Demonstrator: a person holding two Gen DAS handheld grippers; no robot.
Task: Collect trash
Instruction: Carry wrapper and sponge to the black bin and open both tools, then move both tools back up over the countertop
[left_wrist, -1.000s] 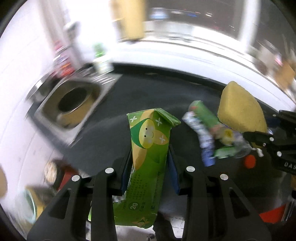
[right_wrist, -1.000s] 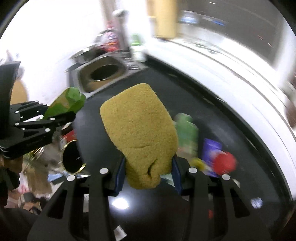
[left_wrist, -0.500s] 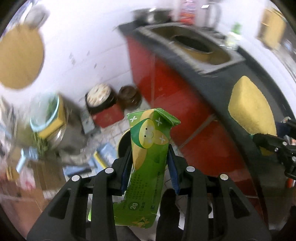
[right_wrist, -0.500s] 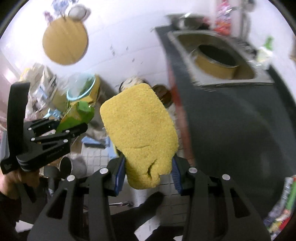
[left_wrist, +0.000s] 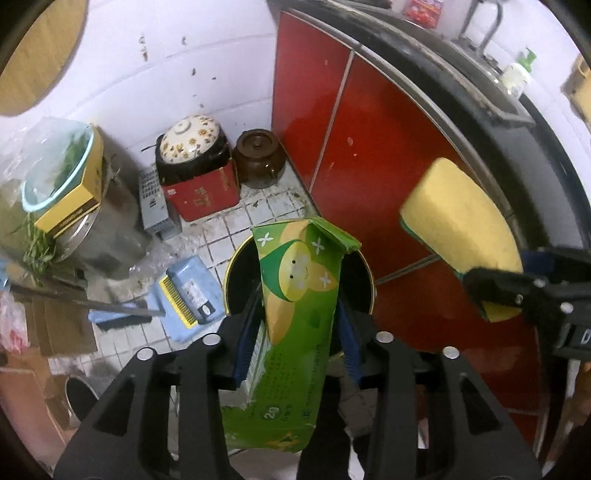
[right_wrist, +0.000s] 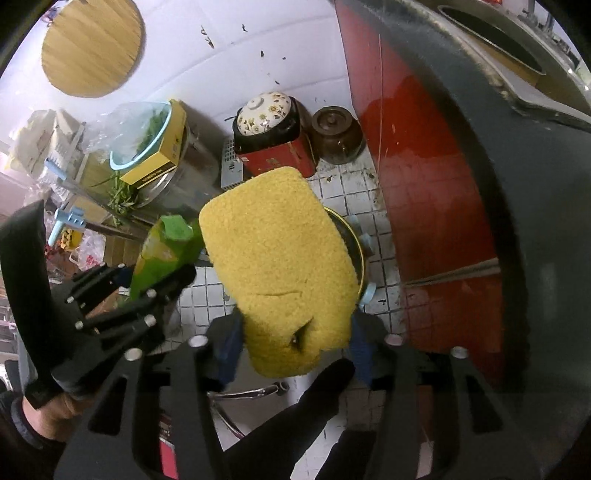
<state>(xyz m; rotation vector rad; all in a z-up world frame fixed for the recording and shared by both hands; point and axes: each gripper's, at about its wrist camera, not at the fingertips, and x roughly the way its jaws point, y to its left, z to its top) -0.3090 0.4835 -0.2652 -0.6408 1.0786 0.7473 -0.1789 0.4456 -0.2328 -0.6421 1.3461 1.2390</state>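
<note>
My left gripper (left_wrist: 297, 332) is shut on a green and yellow drink carton (left_wrist: 295, 306) and holds it upright over a round black trash bin with a gold rim (left_wrist: 236, 266) on the floor. My right gripper (right_wrist: 295, 347) is shut on a yellow sponge (right_wrist: 280, 266), held above the same bin (right_wrist: 356, 243). In the left wrist view the sponge (left_wrist: 461, 225) and right gripper (left_wrist: 528, 295) sit to the right. In the right wrist view the carton (right_wrist: 162, 251) and left gripper (right_wrist: 129, 295) sit to the left.
Red cabinet doors (left_wrist: 369, 140) under the dark counter (right_wrist: 535, 184) stand on the right. A flowered pot on a red box (left_wrist: 192, 162), a brown jar (left_wrist: 258, 157), a blue dustpan (left_wrist: 188, 291) and a steel drum with a basin (left_wrist: 74, 206) crowd the tiled floor.
Both grippers swung away from the counter and down toward the floor, carrying the carton and the sponge. They now hang over the trash bin.
</note>
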